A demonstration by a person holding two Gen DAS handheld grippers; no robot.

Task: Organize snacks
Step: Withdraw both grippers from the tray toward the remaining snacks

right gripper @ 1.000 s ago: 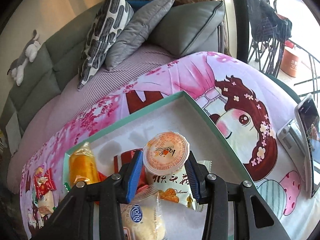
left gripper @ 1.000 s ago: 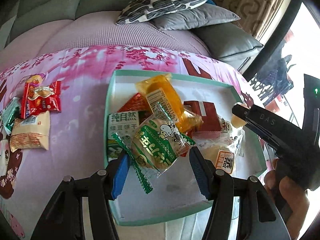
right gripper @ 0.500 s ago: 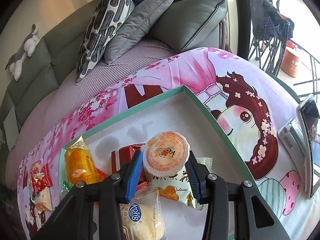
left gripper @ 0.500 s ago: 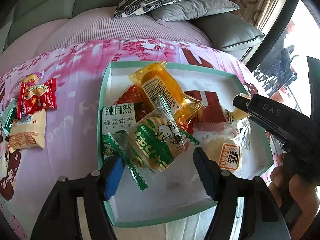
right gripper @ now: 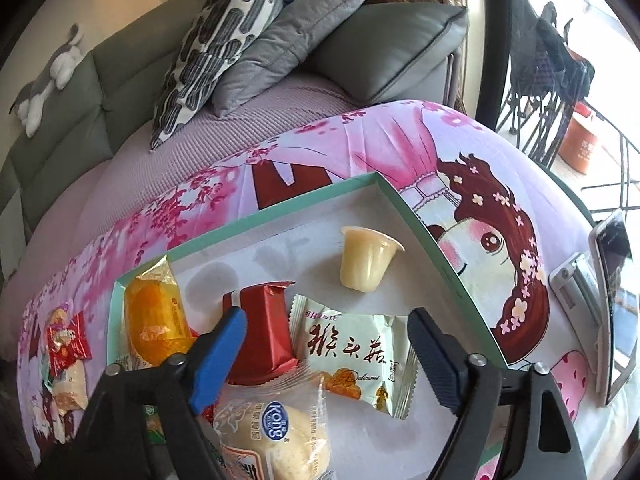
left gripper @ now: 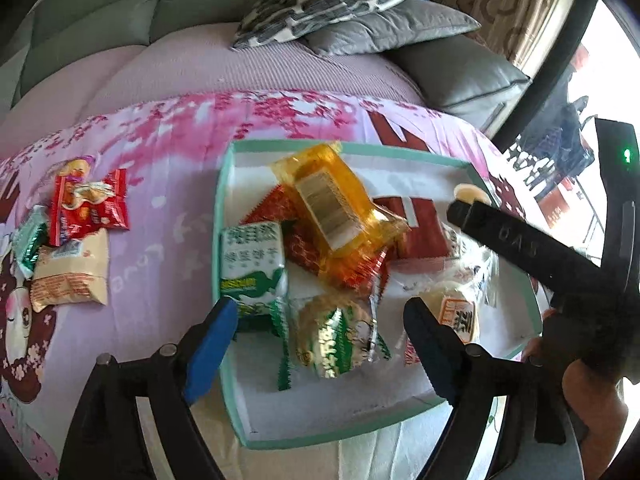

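Observation:
A teal-rimmed white tray (left gripper: 224, 216) (right gripper: 312, 196) on the pink tablecloth holds several snacks. My left gripper (left gripper: 316, 348) is open above the tray's near edge; the round green-and-white pastry pack (left gripper: 336, 340) lies loose in the tray between its fingers. My right gripper (right gripper: 328, 360) is open and empty; the yellow jelly cup (right gripper: 366, 260) lies upside down on the tray floor beyond it, also showing in the left wrist view (left gripper: 470, 193). An orange pack (left gripper: 336, 208) (right gripper: 154, 320), a red pack (right gripper: 264, 332) and a pale biscuit pack (right gripper: 356, 356) lie in the tray.
Outside the tray at the left lie a red snack pack (left gripper: 90, 208), a cream pack (left gripper: 72, 276) and a green one (left gripper: 28, 244). A phone on a stand (right gripper: 612, 308) is at the right. A sofa with cushions (right gripper: 240, 40) lies behind.
My left gripper opened and dropped the green pastry pack into the tray. My right gripper opened and released the jelly cup, which fell upside down onto the tray floor.

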